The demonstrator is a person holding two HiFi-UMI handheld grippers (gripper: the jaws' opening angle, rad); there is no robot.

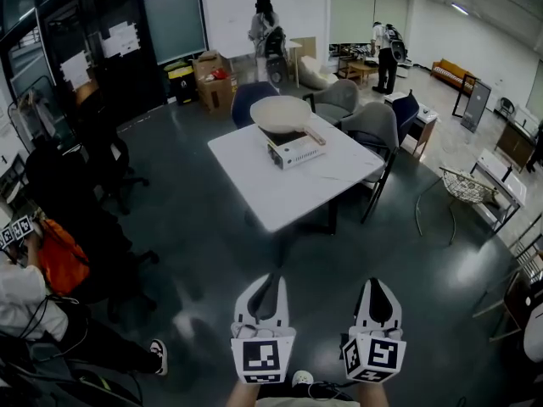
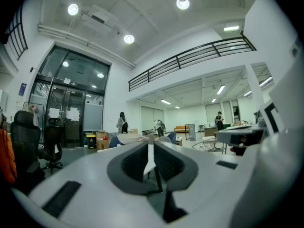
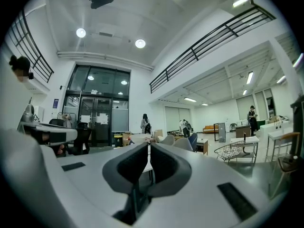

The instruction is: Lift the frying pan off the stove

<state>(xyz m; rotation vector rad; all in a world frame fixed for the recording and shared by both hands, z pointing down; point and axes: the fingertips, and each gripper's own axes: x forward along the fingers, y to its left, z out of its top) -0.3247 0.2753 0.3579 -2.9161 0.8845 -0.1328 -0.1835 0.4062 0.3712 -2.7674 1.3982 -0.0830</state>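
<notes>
A cream frying pan (image 1: 282,114) with a wooden handle sits on a white portable stove (image 1: 291,149) at the far side of a white square table (image 1: 271,192). Both grippers hang low in front of me, well short of the table. My left gripper (image 1: 270,278) is shut with nothing in it, and my right gripper (image 1: 377,284) is shut and empty too. In the left gripper view the closed gripper (image 2: 150,147) points level toward the distant pan (image 2: 130,137). The right gripper view shows the closed right gripper (image 3: 147,149) aimed at the table, with the pan (image 3: 140,137) small beyond the tips.
Grey and blue chairs (image 1: 372,130) ring the table's far side. A wire basket chair (image 1: 465,185) stands at the right. Black office chairs and a seated person (image 1: 51,261) are at the left. Cardboard boxes (image 1: 214,81) and other people stand far back.
</notes>
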